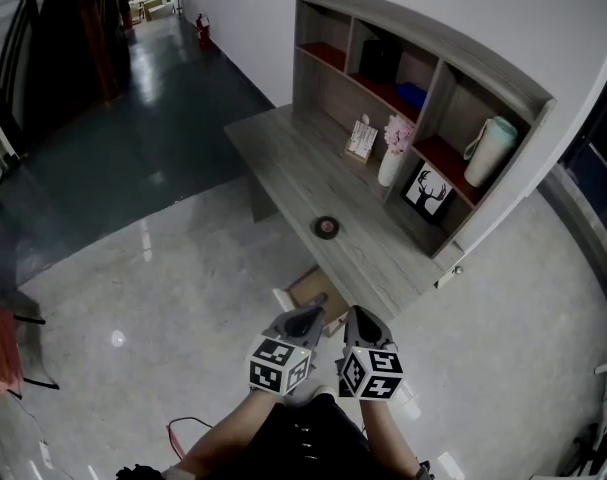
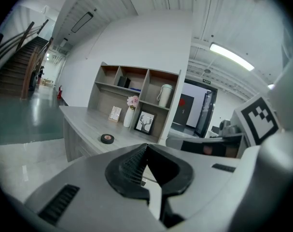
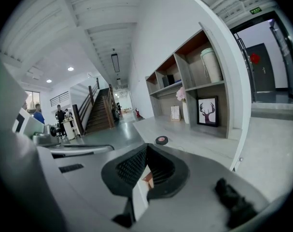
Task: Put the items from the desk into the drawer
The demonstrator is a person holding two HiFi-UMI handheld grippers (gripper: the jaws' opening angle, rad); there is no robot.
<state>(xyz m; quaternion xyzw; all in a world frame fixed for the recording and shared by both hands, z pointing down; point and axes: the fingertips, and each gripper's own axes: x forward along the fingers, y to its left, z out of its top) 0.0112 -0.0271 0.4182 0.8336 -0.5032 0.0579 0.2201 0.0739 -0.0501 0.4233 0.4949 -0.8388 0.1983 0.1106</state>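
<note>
- The left gripper point(image 2: 145, 146) has two black rubber pads with little ridges. The pads meet at the tip, so its jaws are closed and nothing is between them.
- The right gripper point(image 3: 146, 147) has the same bumpy black pads. Its jaws are closed too, and it holds nothing.
- Both grippers have smooth grey plastic bodies, and each carries a cube with black and white squares. In the head view we see them side by side, close together, pointing at the front edge of the desk.
- Just past their tips is the light brown drawer point(image 1: 309, 290), pulled out from under the desk. We cannot tell what is inside it.
- The long grey wooden desk point(image 1: 283, 148) has a flat top with wood lines in it.
- The small round black roll of tape point(image 1: 327, 227) lies flat on the desk top, near the middle and well apart from both grippers.
- A grey wooden shelf unit point(image 1: 528, 96) with open boxes and dark red floors stands at the back of the desk.
- In front of the shelves stand a small white card point(image 1: 361, 140) and a tall white vase with pink flowers point(image 1: 391, 163).
- One low box holds a black-framed picture of a deer's head point(image 1: 428, 190).
- A higher box holds a pale round jug with a handle point(image 1: 489, 151). Other boxes hold a black block point(image 1: 379, 60) and a small blue thing point(image 1: 411, 94).
- The floor point(image 1: 163, 288) is grey and shiny.
</note>
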